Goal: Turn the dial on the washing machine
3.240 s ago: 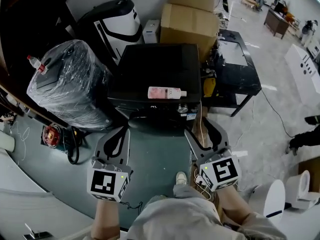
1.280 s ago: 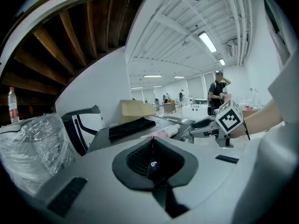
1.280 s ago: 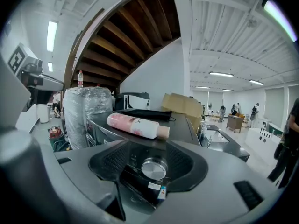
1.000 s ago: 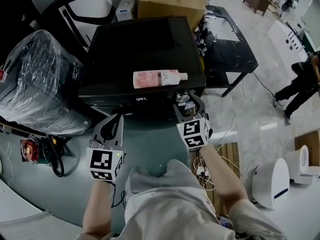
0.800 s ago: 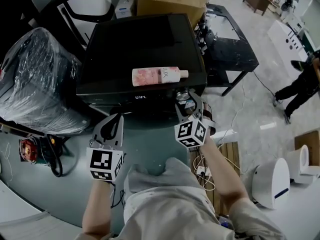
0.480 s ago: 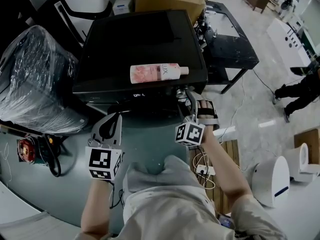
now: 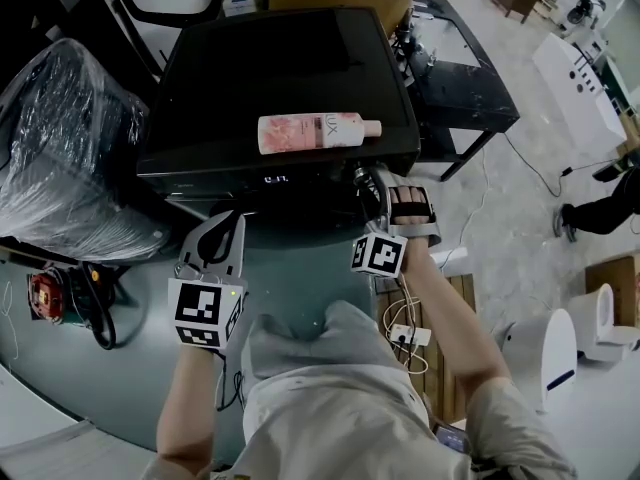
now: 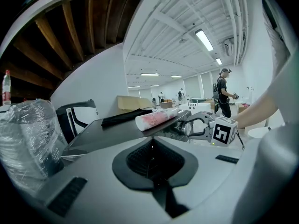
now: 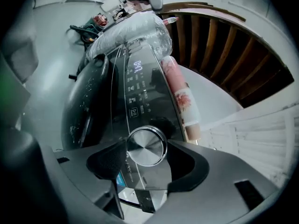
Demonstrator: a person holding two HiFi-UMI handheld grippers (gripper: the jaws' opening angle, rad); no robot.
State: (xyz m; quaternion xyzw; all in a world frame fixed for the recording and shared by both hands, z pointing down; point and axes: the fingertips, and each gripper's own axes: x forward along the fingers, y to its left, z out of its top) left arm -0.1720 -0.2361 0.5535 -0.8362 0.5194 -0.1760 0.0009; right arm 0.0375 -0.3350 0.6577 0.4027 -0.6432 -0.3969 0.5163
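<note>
Nearest, the left hand-held gripper [image 8: 152,149] hangs before the washing machine [image 7: 285,68], its jaws pressed together on nothing. Further on, the right hand-held gripper [image 9: 148,161] pinches the silver dial [image 9: 146,146] at the right end of the machine's front panel. Beyond, a pink bottle [image 7: 318,132] lies on the lid

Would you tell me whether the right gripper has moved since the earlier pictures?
Yes. The right gripper went forward to the front right corner of the washing machine, where its fingers now clasp the dial.
</note>
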